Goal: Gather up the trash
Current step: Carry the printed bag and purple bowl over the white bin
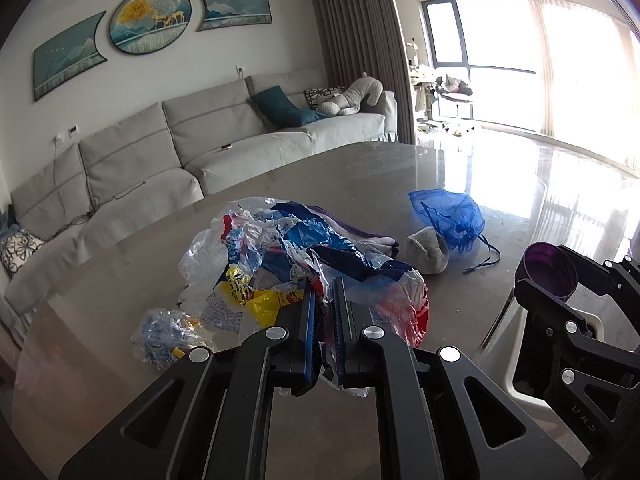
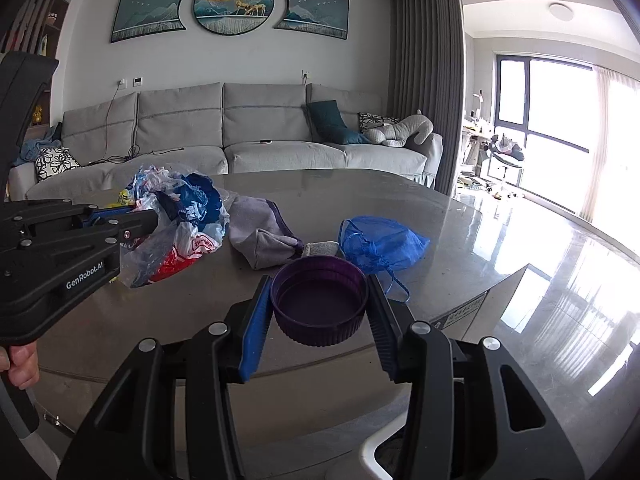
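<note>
Trash, a round purple plastic lid [image 2: 319, 307], is sitting clamped in our right tool [image 2: 319, 320] above the grey surface [image 2: 460, 216]; our left tool [image 1: 323, 320] is pinching the crumpled printed plastic bag [image 1: 304, 256], into which, we judge, the lid should go next.

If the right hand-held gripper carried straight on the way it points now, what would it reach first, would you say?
Most likely the blue mesh bag on the table, just beyond the purple lid held by the right hand-held gripper. The grey sponge lies close beside that line; depth is hard to judge.
</note>
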